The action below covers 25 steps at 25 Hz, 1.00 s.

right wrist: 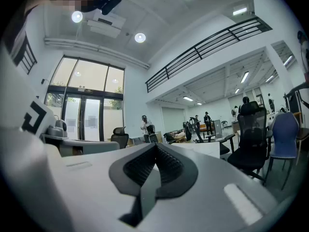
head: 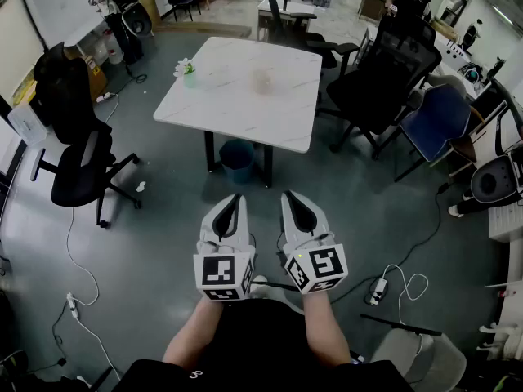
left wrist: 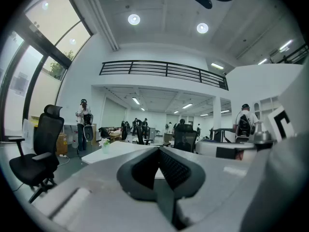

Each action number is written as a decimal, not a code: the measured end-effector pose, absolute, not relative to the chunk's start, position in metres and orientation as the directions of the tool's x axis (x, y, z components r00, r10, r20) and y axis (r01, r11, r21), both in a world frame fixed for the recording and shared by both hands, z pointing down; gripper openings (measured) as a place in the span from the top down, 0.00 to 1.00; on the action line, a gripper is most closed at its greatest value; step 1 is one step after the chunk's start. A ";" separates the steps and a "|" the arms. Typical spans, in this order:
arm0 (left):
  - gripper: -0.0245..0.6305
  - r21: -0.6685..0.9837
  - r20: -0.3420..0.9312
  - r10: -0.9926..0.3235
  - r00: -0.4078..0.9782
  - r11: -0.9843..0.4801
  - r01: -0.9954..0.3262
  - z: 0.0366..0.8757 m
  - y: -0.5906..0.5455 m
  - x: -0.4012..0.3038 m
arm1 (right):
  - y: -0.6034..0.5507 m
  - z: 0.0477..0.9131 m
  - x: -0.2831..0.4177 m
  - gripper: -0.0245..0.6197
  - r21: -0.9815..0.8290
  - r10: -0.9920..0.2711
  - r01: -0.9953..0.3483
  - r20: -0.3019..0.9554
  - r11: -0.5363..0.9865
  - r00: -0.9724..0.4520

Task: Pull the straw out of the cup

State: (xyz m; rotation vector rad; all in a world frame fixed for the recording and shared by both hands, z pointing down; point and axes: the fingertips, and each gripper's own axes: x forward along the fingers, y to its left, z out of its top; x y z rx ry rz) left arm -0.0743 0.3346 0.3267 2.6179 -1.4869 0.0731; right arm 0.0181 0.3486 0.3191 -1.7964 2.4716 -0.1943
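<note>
Two grippers held side by side low in front of the person, well short of the table (head: 286,129). Left gripper (head: 236,198): jaws pressed together, nothing between them. Right gripper (head: 288,195): same, jaws closed tip to tip and empty. Both point toward the table. Cup (head: 263,80) is pale and see-through, standing upright near the middle of the white tabletop, well apart from both grippers. Straw too faint to make out from here. Small potted plant (head: 188,72) sits at the table's far left corner. Blue bin (head: 238,160) on the floor under the table's near edge. Black office chair (head: 82,166) stands to the left.
</note>
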 end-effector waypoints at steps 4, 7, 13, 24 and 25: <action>0.96 0.085 0.102 -0.854 0.510 -0.504 -0.860 0.323 0.333 -0.072 | 0.347 0.317 0.026 0.97 -0.174 -0.957 -0.942 -0.004 0.287 -0.291; 0.96 0.086 0.101 -0.854 0.511 -0.504 -0.859 0.323 0.333 -0.068 | 0.346 0.317 0.031 0.97 -0.174 -0.959 -0.944 -0.003 0.279 -0.283; 0.96 0.078 0.100 -0.852 0.513 -0.508 -0.858 0.322 0.324 -0.062 | 0.337 0.318 0.041 0.97 -0.185 -0.962 -0.945 -0.004 0.269 -0.273; 0.96 0.087 0.101 -0.851 0.516 -0.509 -0.856 0.330 0.269 -0.043 | 0.290 0.325 0.063 0.97 -0.186 -0.963 -0.946 -0.003 0.265 -0.269; 0.96 0.090 0.104 -0.850 0.517 -0.510 -0.856 0.331 0.261 -0.041 | 0.282 0.327 0.066 0.97 -0.187 -0.964 -0.947 0.002 0.260 -0.265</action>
